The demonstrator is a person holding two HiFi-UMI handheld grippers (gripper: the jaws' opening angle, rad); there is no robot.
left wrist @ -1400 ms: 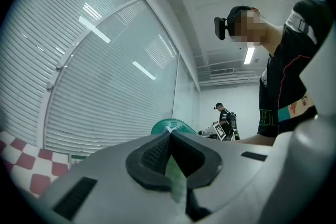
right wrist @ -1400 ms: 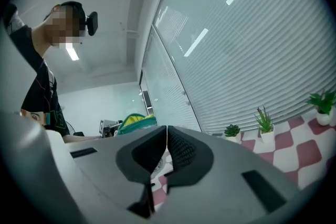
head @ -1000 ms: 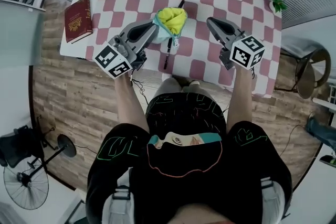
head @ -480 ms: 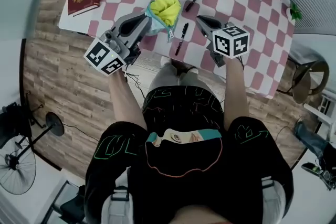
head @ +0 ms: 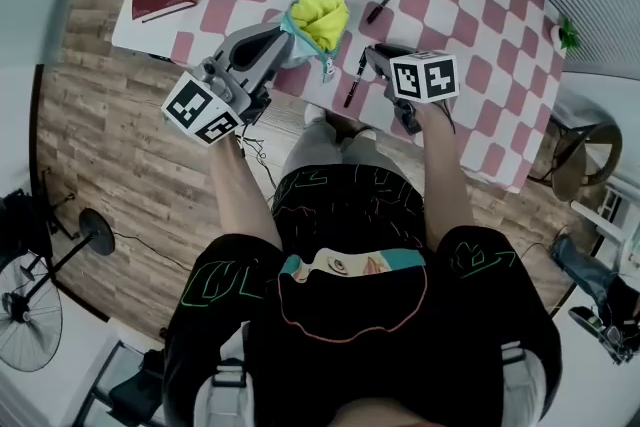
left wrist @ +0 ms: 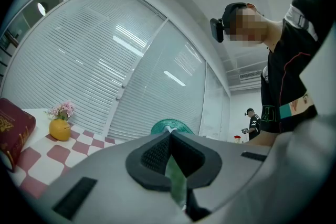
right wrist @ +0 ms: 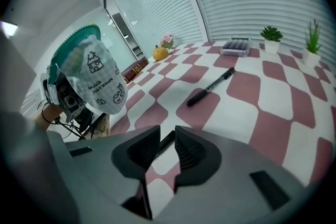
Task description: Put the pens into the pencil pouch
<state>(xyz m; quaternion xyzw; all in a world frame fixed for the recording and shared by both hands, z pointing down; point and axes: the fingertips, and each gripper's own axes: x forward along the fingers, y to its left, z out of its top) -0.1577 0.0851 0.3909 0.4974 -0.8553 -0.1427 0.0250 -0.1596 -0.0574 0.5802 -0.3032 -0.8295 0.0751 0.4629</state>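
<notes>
While the left gripper [head: 284,41] pinches the pencil pouch [head: 320,20] shut-jawed, both pens lie outside. The right gripper [head: 369,55], jaws just opening, straddles the near pen [head: 351,87] unclamped, and the far pen [head: 387,0] waits.

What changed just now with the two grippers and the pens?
The right gripper swung in and down over the near pen; its jaws have just been opening, and the pen lies between them, not yet pinched. The left gripper stays shut on the pencil pouch. The far pen has not moved.
</notes>
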